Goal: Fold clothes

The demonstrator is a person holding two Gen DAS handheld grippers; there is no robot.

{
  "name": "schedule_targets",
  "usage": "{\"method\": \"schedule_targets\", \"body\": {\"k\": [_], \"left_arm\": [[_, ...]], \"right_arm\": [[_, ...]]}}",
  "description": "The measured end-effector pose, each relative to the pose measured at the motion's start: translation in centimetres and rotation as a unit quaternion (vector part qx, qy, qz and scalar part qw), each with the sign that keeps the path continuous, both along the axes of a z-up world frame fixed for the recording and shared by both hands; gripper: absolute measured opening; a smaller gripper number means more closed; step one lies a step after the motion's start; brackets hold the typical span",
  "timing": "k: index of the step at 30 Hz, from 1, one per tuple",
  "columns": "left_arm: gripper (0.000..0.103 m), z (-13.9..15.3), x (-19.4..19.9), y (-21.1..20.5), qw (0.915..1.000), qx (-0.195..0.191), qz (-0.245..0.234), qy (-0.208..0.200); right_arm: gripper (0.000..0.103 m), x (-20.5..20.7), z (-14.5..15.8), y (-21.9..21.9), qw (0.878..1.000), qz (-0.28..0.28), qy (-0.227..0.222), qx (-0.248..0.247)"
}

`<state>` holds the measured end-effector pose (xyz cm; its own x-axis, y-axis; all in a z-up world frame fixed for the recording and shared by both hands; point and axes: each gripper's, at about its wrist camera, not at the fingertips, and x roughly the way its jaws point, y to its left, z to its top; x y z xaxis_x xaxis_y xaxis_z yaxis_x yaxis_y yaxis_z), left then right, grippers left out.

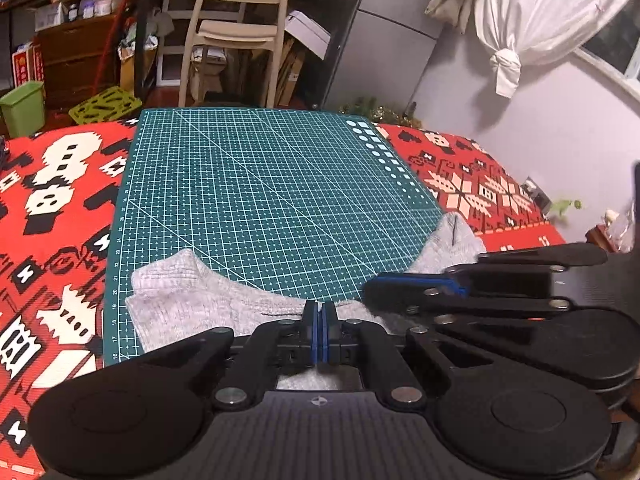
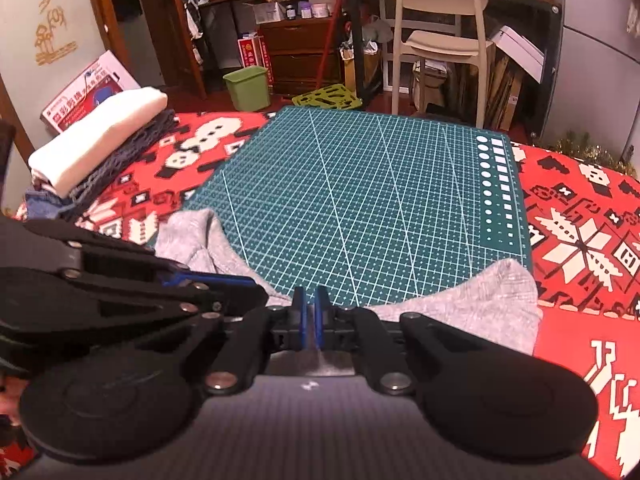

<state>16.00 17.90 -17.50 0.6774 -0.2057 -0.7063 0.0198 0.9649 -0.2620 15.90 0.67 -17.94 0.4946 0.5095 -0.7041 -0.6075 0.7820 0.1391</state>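
Observation:
A light grey garment point(image 1: 192, 308) point(image 2: 460, 308) lies bunched along the near edge of a green cutting mat point(image 1: 260, 184) point(image 2: 360, 200). Its far edge curves, with a corner sticking out at each side. My left gripper point(image 1: 320, 310) is shut at the middle of that edge, its blue pads pressed together on the cloth. Close beside it, my right gripper point(image 2: 311, 300) is shut on the same edge, with only a thin slit between its pads. Each gripper also shows side-on in the other's view: the right gripper point(image 1: 370, 288) and the left gripper point(image 2: 260, 294). Both bodies hide the cloth's near part.
The mat rests on a red patterned cover point(image 1: 60, 200) point(image 2: 580, 220). A stack of folded clothes point(image 2: 100, 132) lies at the far left. Beyond the bed's far edge stand a cream chair point(image 2: 440, 40), a green bin point(image 2: 248, 88) and cluttered shelves.

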Motion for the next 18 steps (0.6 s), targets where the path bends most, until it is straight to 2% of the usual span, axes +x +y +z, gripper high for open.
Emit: {"method": "schedule_targets", "body": {"k": [5,9,12,18], "left_arm": [[0.003,1.2,-0.6,0.5,0.9998,0.010,0.010,-0.013],[0.003,0.5,-0.1,1.0,0.9992,0.029,0.025,0.002],[0.003,-0.1,0.3,1.8,0.9993,0.010,0.035,0.002],[0.003,-0.1,1.1,2.2,0.9990,0.007,0.043,0.004]], "right_arm": [[0.006,-0.1,1.6,-2.5,1.000,-0.017,-0.016,-0.008],[0.006,0.7,1.1,-4.2,0.999,-0.032,-0.010,-0.029],[0.006,1.3,0.4,-4.8,0.999,-0.040,-0.002,-0.027],[0.005,2.6,-0.3,-4.6,0.998,-0.062,0.008,-0.005]]}}
